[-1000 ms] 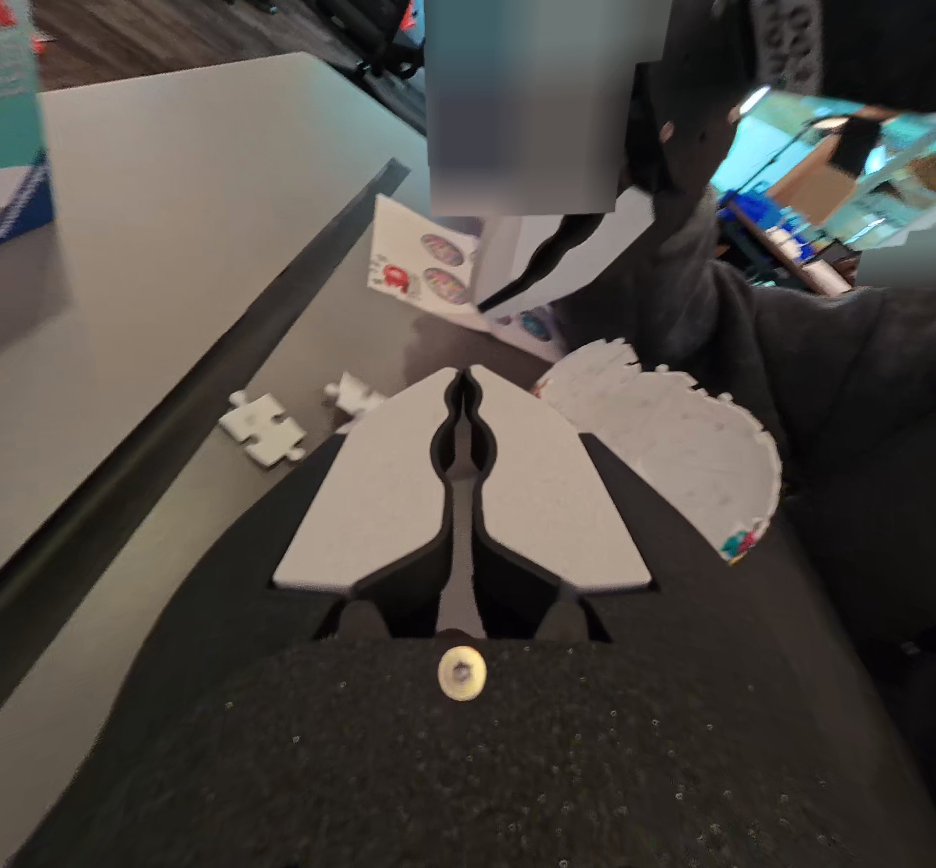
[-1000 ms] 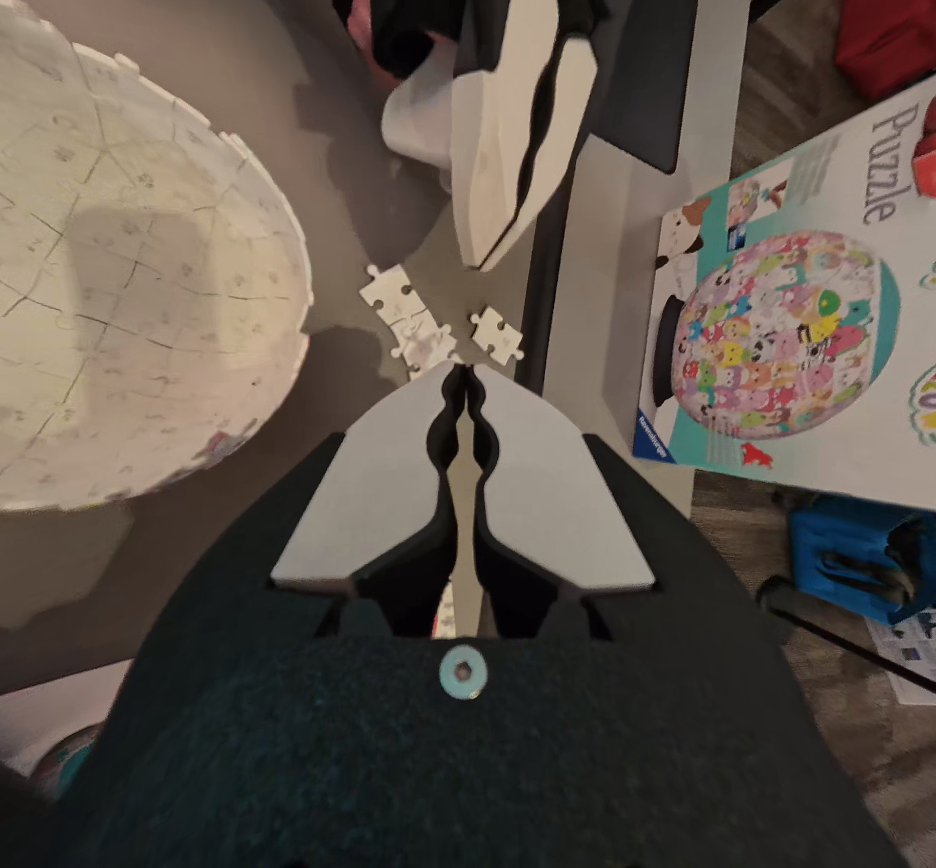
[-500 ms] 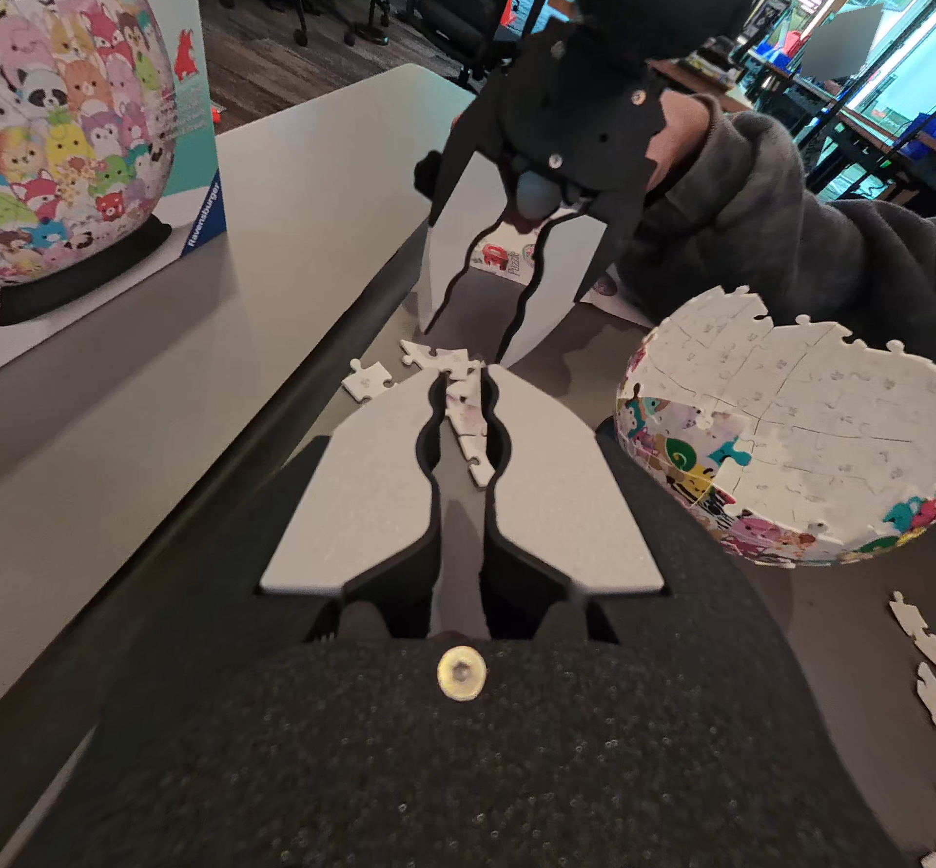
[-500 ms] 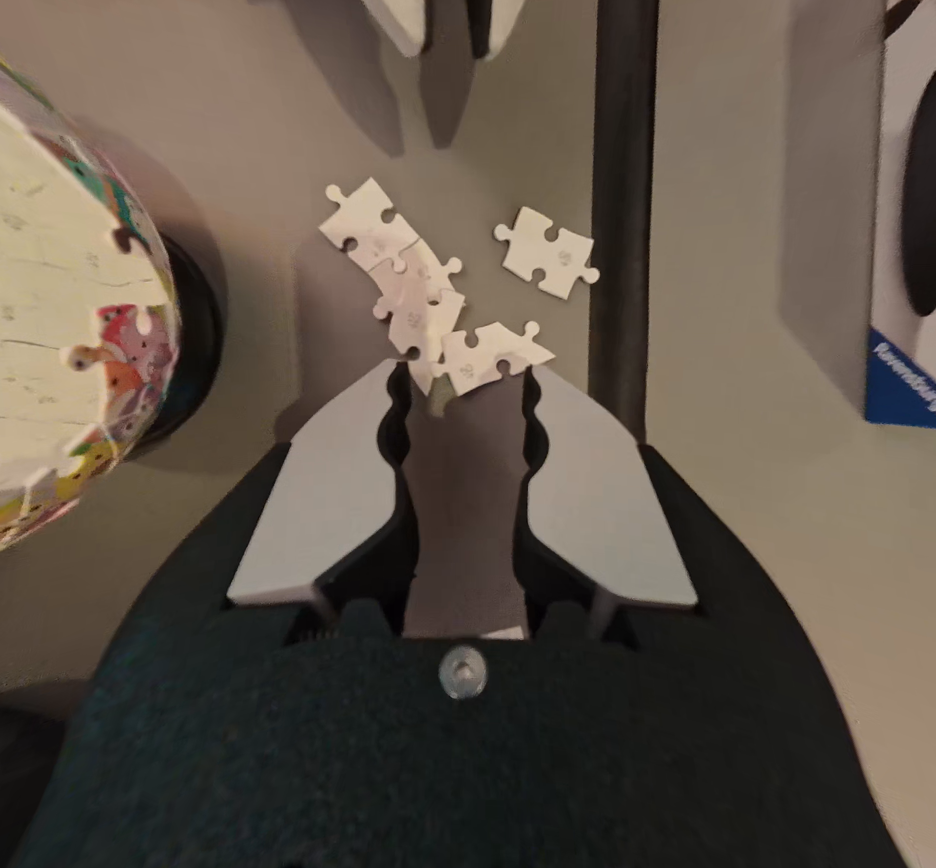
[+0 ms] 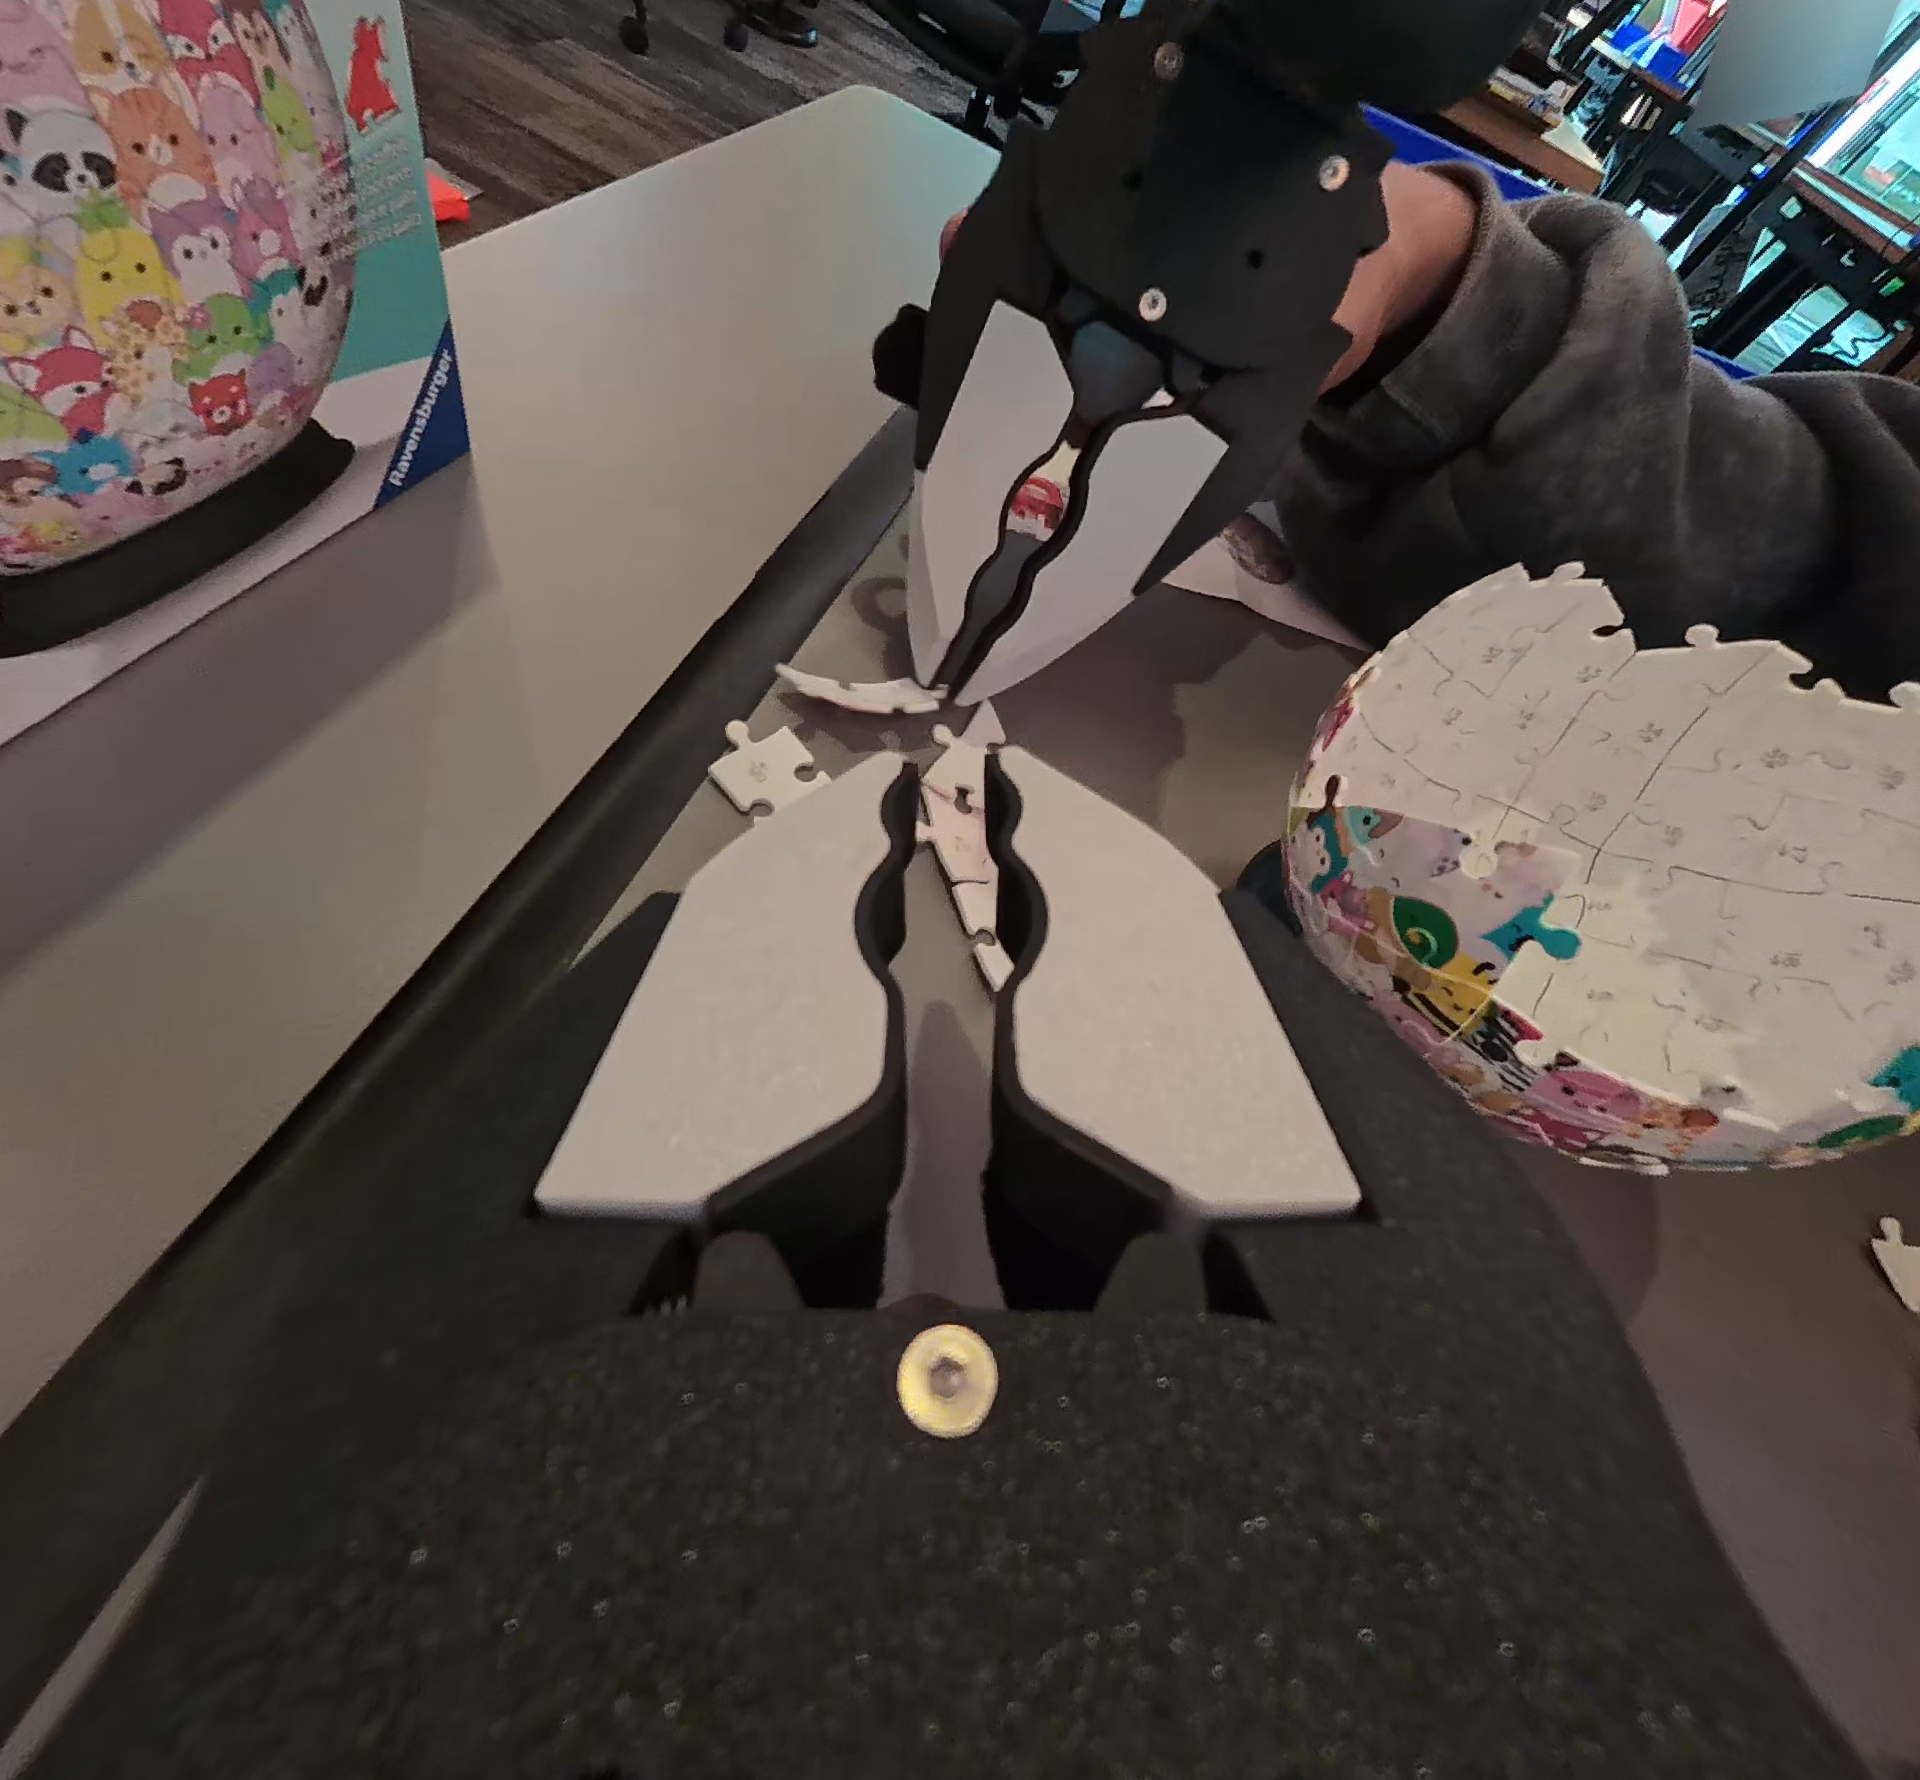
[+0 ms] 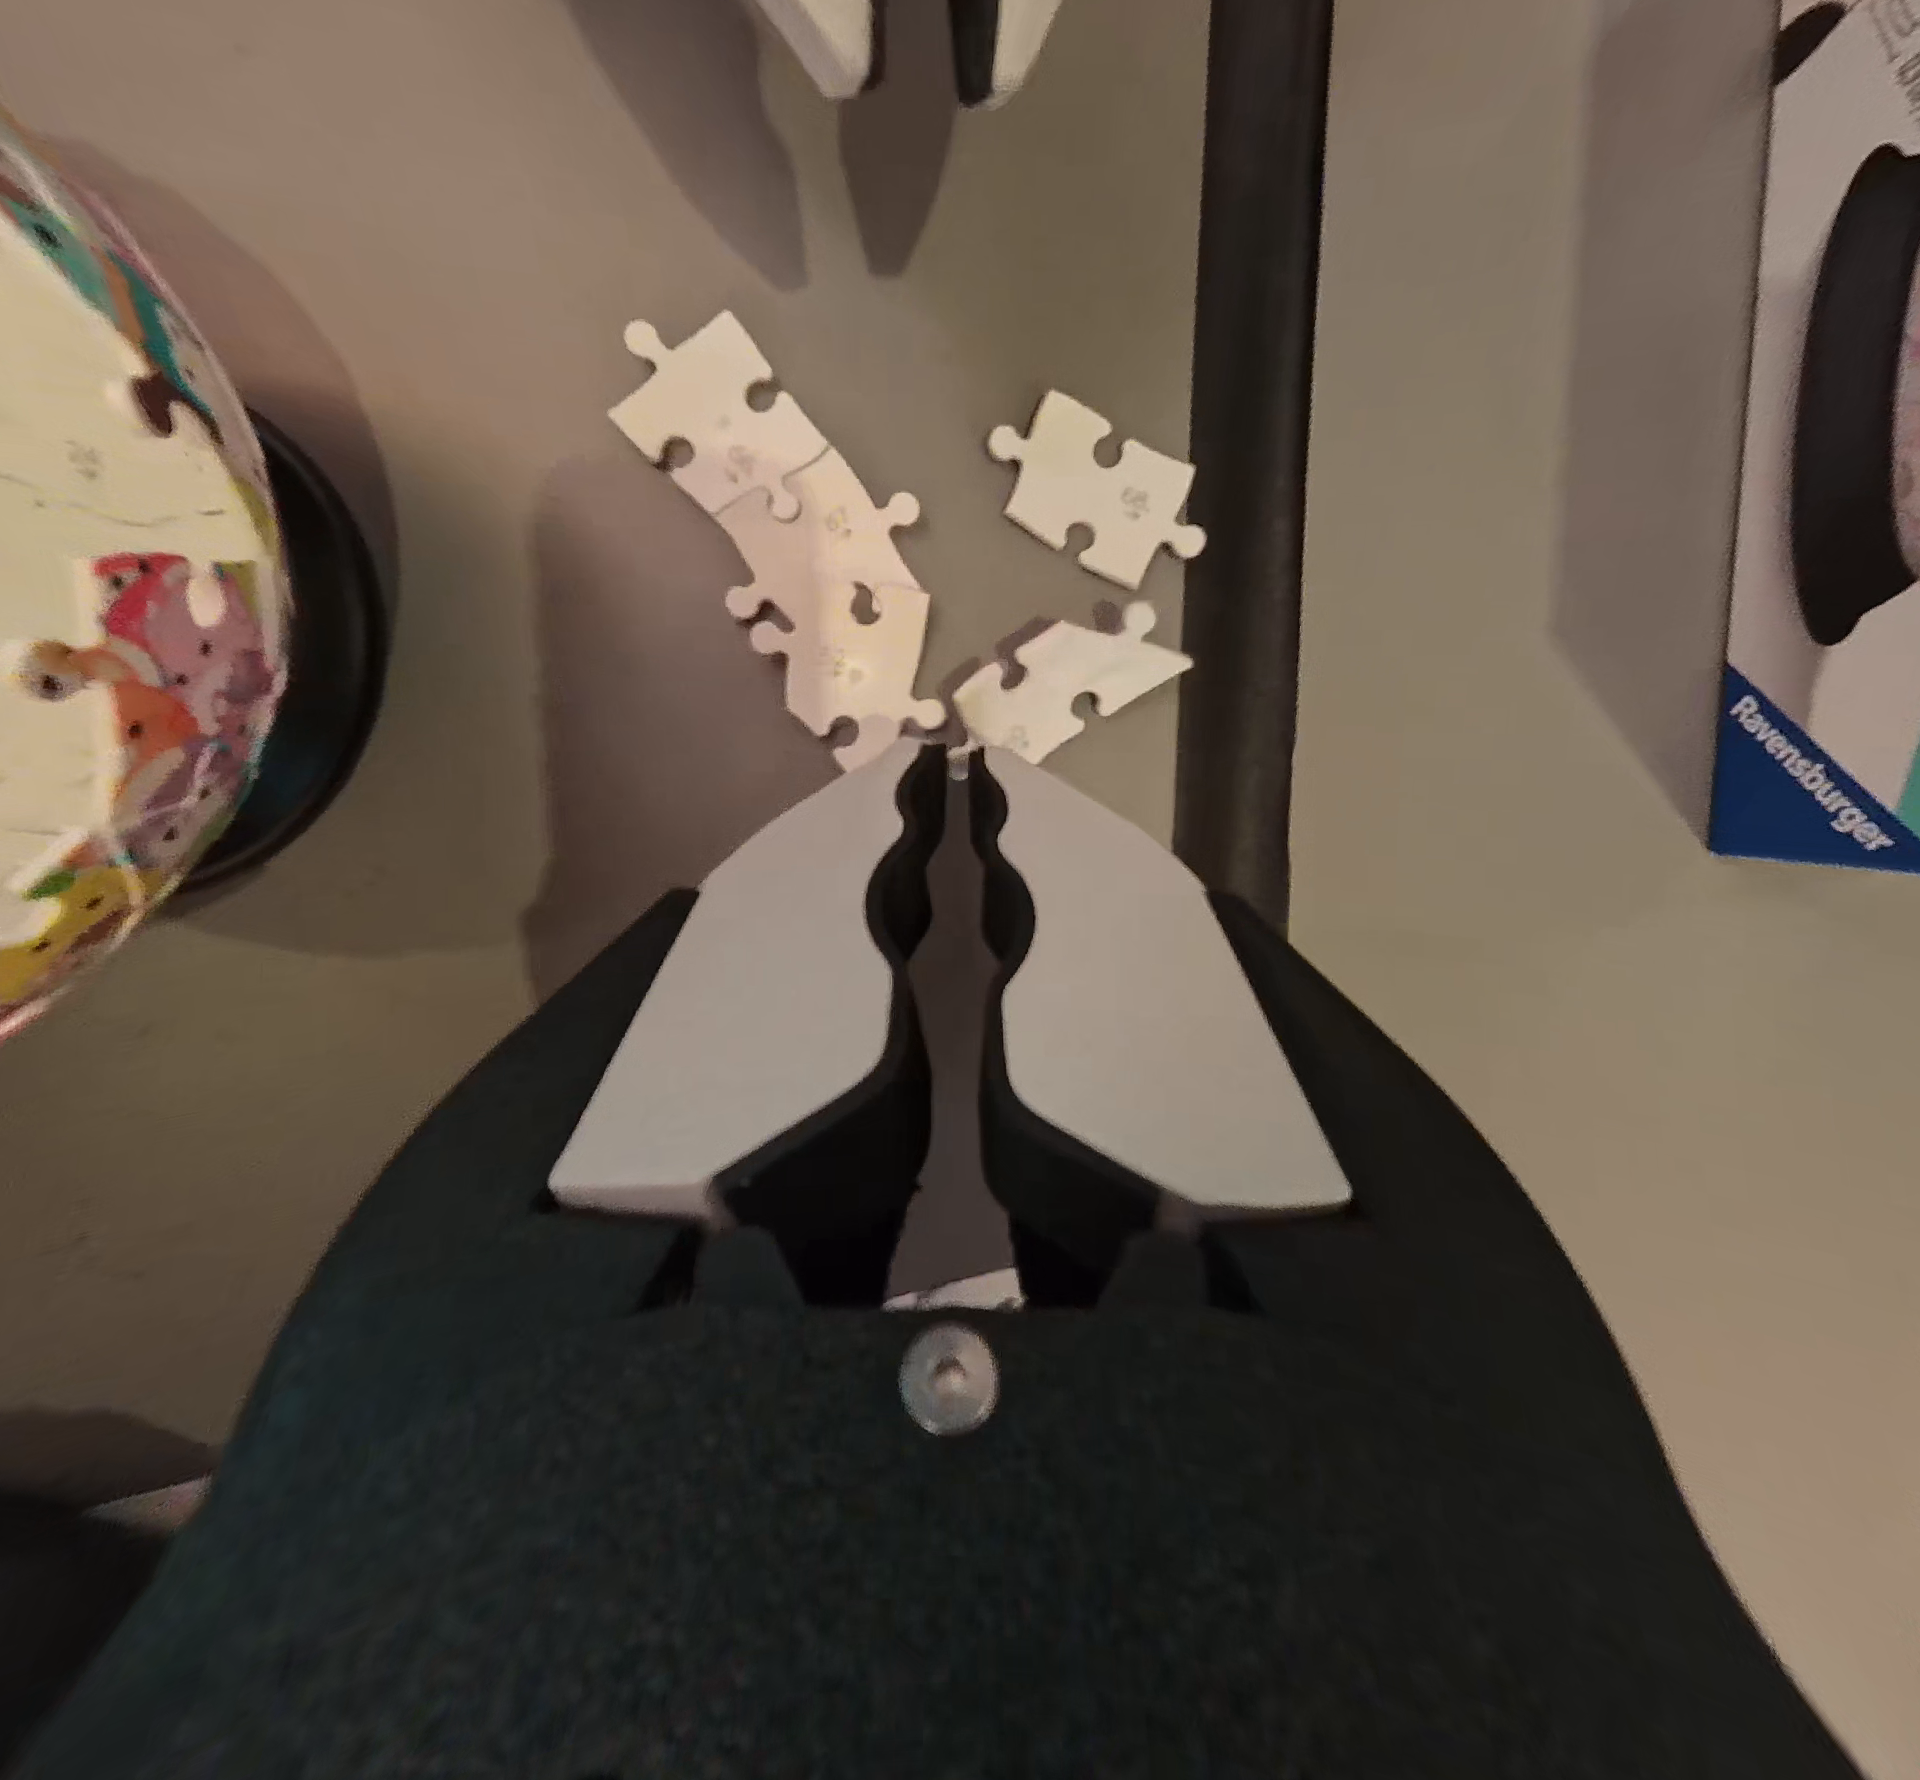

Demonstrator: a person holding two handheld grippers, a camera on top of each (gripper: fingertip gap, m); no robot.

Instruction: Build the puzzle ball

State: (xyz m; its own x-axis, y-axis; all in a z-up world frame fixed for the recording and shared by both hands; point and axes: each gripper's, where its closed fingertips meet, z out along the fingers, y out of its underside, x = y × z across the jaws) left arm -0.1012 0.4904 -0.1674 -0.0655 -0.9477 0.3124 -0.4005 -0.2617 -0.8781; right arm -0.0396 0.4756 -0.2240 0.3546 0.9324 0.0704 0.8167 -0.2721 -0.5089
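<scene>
The half-built puzzle ball (image 5: pixel 1610 899) is a white-lined bowl with a colourful outside; in the right wrist view (image 6: pixel 104 639) it sits at the left on a black stand (image 6: pixel 322 691). My right gripper (image 6: pixel 951 764) is shut on the corner of a white puzzle piece (image 6: pixel 1070 681), which is tilted up off the table. The left wrist view shows the right gripper (image 5: pixel 951 686) pinching that piece (image 5: pixel 862 691). My left gripper (image 5: pixel 951 774) is slightly open and empty, over a curved strip of joined pieces (image 6: pixel 800 556). A single loose piece (image 6: pixel 1101 494) lies beside the strip.
A dark gap between two tables (image 6: pixel 1247 380) runs just past the pieces. The puzzle box (image 5: pixel 187 224) stands on the far table. A person's grey sleeve (image 5: pixel 1558 431) holds the right gripper. Another loose piece (image 5: pixel 1896 1263) lies at the right edge. Left tips to right tips: about 9 cm.
The right gripper went from open to shut on the puzzle piece and tipped it up. The left gripper, shut a second ago, has opened slightly and stayed over the strip.
</scene>
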